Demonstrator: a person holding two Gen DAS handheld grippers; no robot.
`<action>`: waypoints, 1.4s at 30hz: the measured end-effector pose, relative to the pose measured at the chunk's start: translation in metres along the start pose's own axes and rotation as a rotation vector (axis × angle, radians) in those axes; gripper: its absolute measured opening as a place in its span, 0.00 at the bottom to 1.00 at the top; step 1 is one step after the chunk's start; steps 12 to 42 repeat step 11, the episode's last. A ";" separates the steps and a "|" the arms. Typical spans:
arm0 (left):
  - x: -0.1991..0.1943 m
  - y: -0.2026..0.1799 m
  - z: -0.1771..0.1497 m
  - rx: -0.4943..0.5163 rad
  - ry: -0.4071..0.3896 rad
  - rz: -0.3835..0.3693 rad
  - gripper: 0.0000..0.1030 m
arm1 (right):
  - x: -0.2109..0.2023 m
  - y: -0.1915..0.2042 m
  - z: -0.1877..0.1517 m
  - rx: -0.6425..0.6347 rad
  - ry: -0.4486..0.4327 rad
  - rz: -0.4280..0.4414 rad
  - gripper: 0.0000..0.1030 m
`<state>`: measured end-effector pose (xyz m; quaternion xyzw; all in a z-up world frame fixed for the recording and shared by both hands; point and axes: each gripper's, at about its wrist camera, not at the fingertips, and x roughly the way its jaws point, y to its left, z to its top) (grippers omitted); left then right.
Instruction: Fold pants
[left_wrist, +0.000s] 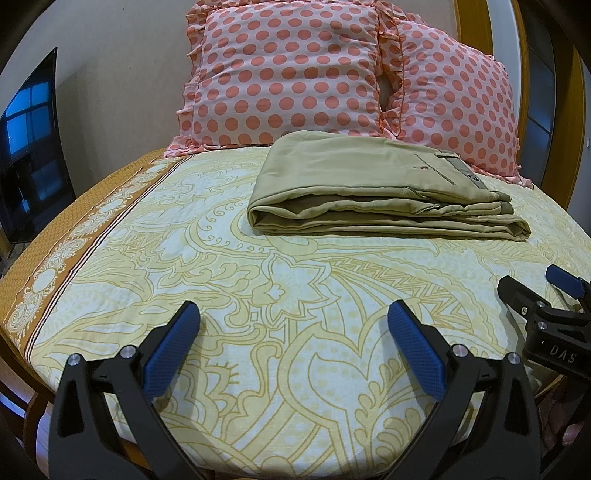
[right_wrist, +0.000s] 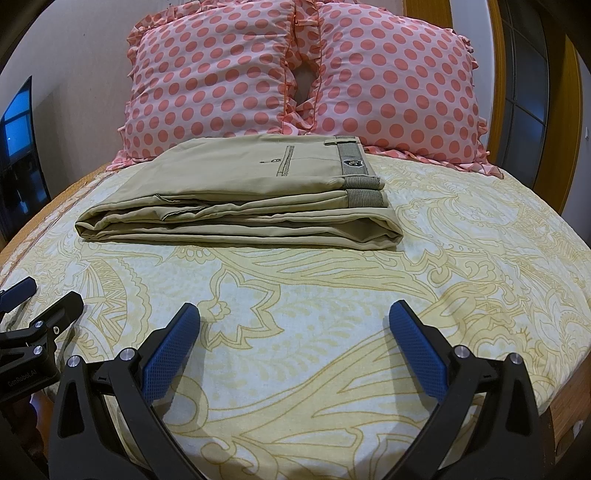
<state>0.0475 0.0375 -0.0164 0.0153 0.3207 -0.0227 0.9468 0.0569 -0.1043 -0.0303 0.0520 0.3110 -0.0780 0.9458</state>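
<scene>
Pants: khaki pants (left_wrist: 380, 184) folded flat on bedsheet (left_wrist: 258, 295), far edge beside the polka-dot pillows (left_wrist: 288, 77)
Left gripper (left_wrist: 293, 317): spread wide, empty, well short of near fold
Right gripper (right_wrist: 294, 317): wide apart, empty, bare sheet ahead

Left gripper (left_wrist: 294, 317) is spread wide, blue pads (left_wrist: 171, 356) facing inward w/ nothing between them, hovering low and pointing fwd. Right gripper (right_wrist: 294, 317) is in the same pose: jaws wide apart, blue pads (right_wrist: 419, 354) bare, nothing held. Both sit side by side, near each other but apart, each showing at the edge of the other's wrist view.
</scene>
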 end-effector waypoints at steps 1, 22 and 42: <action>0.000 0.000 0.000 -0.001 -0.002 0.000 0.98 | 0.000 0.000 0.000 0.000 0.000 0.000 0.99; 0.000 0.000 0.000 0.001 -0.003 0.001 0.98 | 0.000 0.000 0.000 0.000 0.000 0.000 0.99; 0.000 0.000 0.000 0.001 -0.003 0.001 0.98 | 0.000 0.000 0.000 0.000 0.000 0.000 0.99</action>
